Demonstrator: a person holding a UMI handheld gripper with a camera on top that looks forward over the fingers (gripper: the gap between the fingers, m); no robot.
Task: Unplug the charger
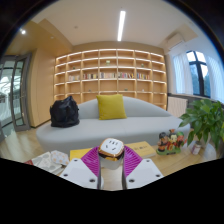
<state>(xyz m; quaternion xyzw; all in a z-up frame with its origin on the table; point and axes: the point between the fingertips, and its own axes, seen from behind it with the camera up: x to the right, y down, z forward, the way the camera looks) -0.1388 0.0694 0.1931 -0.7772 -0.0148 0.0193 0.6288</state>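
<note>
A white charger block (pixel 111 148) with an orange-trimmed socket face sits between my magenta pads (pixel 93 160). My gripper (pixel 111 160) is shut on the charger, both fingers pressing its sides. It is held up above a low table, with no cable or socket strip visible around it.
A yellow sheet (pixel 140 150) lies on the low table just beyond the fingers. A grey sofa (pixel 110 128) with a yellow cushion (pixel 112 106) and a black bag (pixel 65 111) stands ahead. A leafy plant (pixel 208 122) is to the right, bookshelves (pixel 110 75) behind.
</note>
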